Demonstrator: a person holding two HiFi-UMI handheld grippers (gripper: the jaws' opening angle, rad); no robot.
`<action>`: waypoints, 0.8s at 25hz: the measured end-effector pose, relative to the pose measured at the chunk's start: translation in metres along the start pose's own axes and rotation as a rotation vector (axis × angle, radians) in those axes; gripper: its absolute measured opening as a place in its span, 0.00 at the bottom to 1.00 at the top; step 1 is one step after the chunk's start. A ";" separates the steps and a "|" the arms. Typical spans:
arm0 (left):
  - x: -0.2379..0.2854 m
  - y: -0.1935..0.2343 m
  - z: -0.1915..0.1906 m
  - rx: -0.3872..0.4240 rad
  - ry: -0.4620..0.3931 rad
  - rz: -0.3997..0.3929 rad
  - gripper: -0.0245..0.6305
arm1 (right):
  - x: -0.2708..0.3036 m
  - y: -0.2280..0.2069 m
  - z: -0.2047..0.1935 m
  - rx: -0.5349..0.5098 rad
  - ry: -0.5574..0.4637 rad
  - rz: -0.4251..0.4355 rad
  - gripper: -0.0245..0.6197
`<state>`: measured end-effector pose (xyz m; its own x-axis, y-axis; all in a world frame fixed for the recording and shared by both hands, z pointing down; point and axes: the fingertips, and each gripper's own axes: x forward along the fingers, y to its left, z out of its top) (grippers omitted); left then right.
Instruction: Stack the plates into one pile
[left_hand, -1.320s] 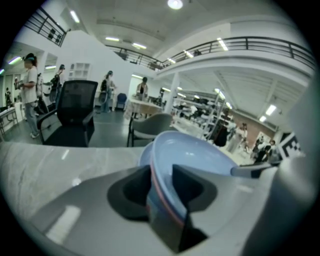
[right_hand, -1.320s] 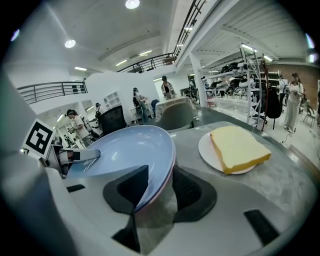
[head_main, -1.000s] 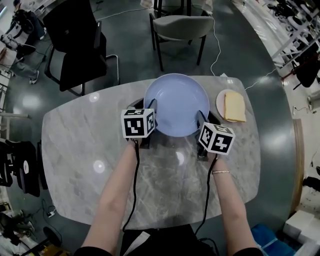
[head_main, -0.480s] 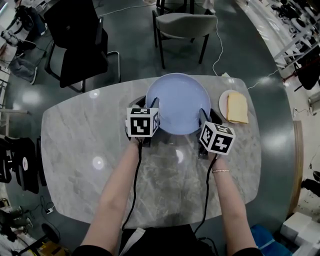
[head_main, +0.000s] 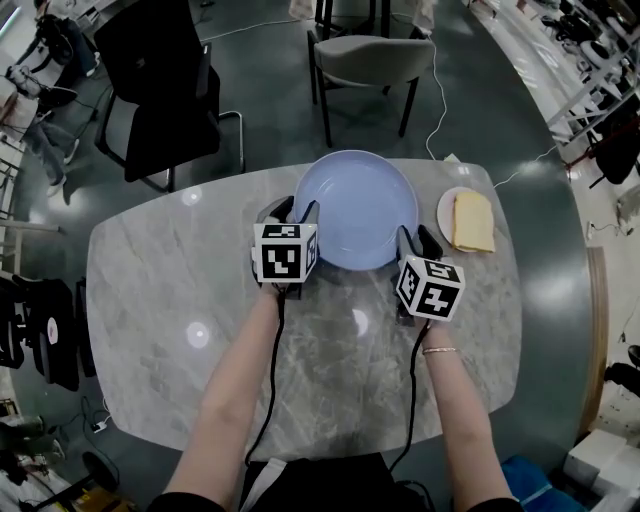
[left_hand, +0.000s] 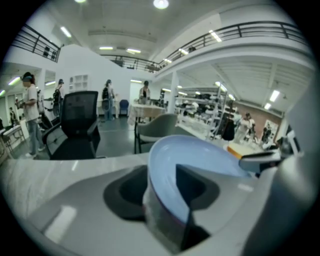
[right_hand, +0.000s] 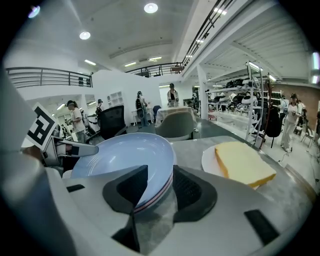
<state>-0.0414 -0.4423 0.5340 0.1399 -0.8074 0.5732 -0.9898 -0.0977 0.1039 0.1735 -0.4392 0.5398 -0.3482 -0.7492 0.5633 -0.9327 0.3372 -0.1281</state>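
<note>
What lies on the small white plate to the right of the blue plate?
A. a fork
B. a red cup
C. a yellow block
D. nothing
C: the right gripper view shows a yellow block resting on the small white plate, beside the blue plate.

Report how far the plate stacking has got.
Done, it seems: the blue plates lie in one pile on the table, layered rims showing in the right gripper view. In hand: both tools straddle its rim; the jaws of the left tool have just been opening; whether the right tool grips is unclear. Left: the small white plate with a yellow slab lies apart.
</note>
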 end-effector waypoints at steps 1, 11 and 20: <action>-0.003 -0.001 0.001 -0.003 -0.008 -0.001 0.31 | -0.003 0.001 0.002 -0.006 -0.009 -0.001 0.27; -0.051 -0.002 0.014 -0.007 -0.082 0.021 0.17 | -0.042 0.019 0.027 -0.029 -0.109 0.012 0.20; -0.119 -0.008 0.021 0.003 -0.181 0.010 0.09 | -0.105 0.049 0.033 -0.044 -0.203 0.025 0.12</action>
<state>-0.0506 -0.3580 0.4478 0.1225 -0.9001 0.4181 -0.9913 -0.0903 0.0961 0.1617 -0.3629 0.4476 -0.3873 -0.8382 0.3839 -0.9200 0.3784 -0.1019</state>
